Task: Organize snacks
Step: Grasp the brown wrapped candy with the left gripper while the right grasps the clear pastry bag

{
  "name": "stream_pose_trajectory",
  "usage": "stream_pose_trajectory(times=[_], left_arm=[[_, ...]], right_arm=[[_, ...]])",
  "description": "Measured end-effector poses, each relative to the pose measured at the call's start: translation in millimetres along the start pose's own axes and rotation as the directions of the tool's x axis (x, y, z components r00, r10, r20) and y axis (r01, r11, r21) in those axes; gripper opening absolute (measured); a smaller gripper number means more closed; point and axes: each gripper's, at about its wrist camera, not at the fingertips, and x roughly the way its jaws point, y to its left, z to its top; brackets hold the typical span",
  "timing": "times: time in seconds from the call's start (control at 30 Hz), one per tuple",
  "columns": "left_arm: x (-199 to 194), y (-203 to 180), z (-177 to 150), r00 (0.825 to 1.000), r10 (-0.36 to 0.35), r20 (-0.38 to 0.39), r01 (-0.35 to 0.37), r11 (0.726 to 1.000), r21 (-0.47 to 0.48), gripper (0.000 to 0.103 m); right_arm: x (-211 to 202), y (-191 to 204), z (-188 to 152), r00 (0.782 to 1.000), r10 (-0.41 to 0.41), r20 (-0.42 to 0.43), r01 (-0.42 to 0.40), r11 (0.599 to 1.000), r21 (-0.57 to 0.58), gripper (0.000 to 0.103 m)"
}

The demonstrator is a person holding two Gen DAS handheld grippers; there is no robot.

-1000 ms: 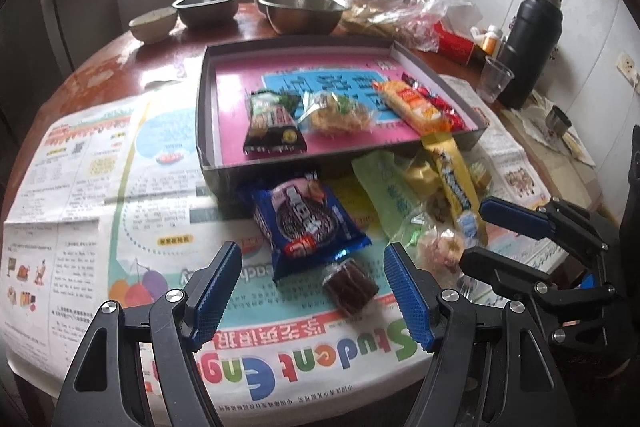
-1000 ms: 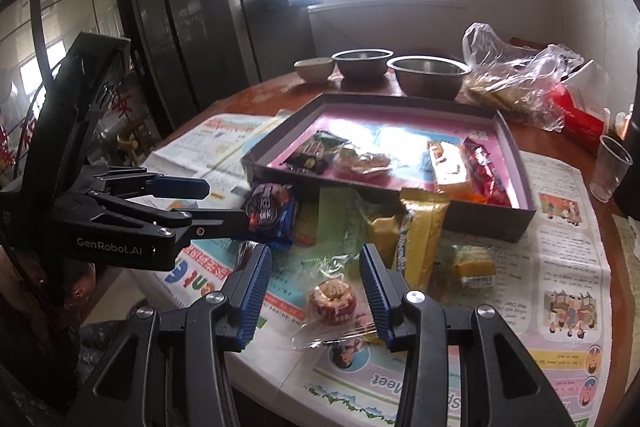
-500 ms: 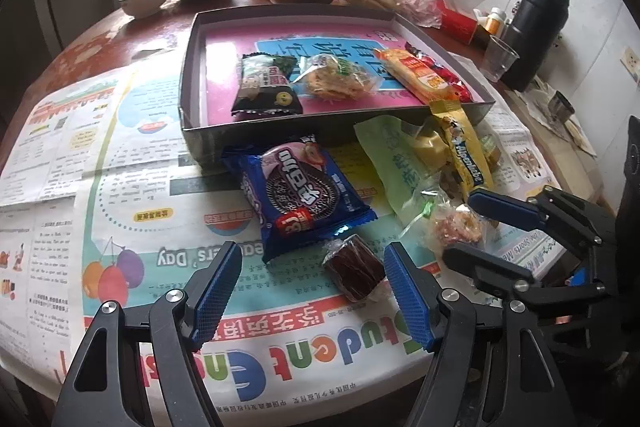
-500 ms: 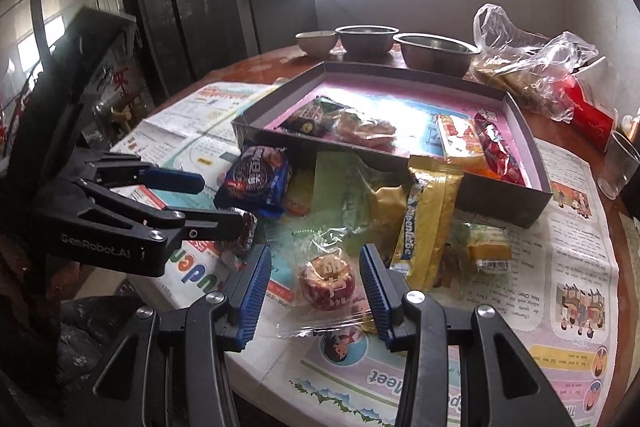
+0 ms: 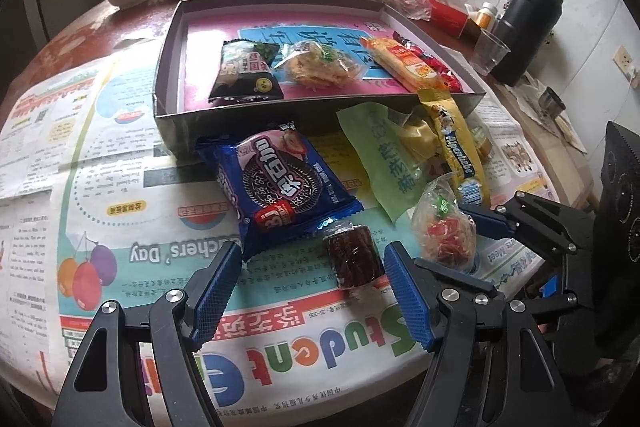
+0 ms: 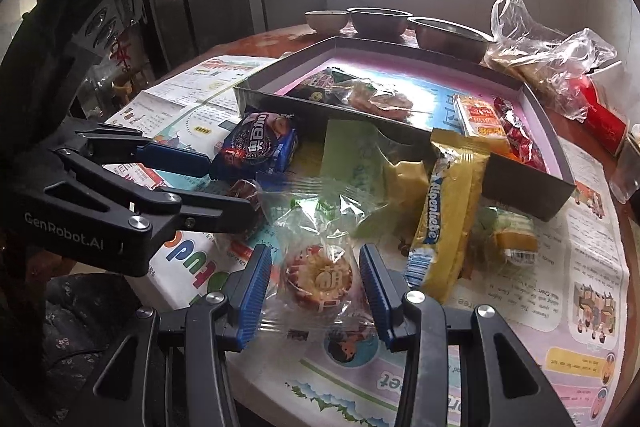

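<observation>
Our left tongs stood wide and held nothing. The dark red jelly block in clear wrap lay between their blue pads, closer to the right pad than to the left, on the newspaper that covered the surface. Its long axis ran away from us, roughly along the fingers, so we judged a straight closing would meet its long flanks. Just beyond it, touching or nearly so, lay the blue cookie pack, glossy foil, flat and pillow-shaped, one corner by the left pad.

Further right, our right tongs were set narrower, and they too gripped nothing yet. The round pastry, a stamped golden disc with a red rim, sat between their pads inside a loose crinkled clear bag that spread past both pads. We could not tell whether the film already brushed them. This hand was plainly the nearer one to the pastry.

To its right the yellow candy bar leaned long and slim, its upper end against the wall of the grey cardboard tray. That shallow tray already held several packets on its pink printed floor.
</observation>
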Motion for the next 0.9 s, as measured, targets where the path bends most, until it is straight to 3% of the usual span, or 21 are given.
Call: stream_pose_trajectory(times=[0.13,0.2,0.37,0.9], left_arm=[[3.9,-4.4,-1.0,1.0,0.005,0.0,-0.005,1.0,0.011,0.074],[4.5,-7.0,-0.8,1.0,0.006,0.006,-0.006,1.0,0.015,0.067],[5.3,-15.3,-1.3,1.0,0.006,0.011,-0.006,0.999,0.043,0.037],[-8.1,4.2,-12.0,0.999,-0.029,-0.016,0.029,1.0,-0.007,0.033]], right_arm=[[-0.3,0.1,-0.2,1.0,0.008,0.004,-0.008,1.0,-0.004,0.044],[-0.3,0.1,-0.3,1.0,0.009,0.006,-0.009,1.0,-0.005,0.044],[-1.3,-1.0,-1.2,1.0,0.019,0.011,-0.019,1.0,0.003,0.043],[-2.8,-5.1,-0.8,0.999,0.03,0.016,-0.03,0.999,0.04,0.042]])
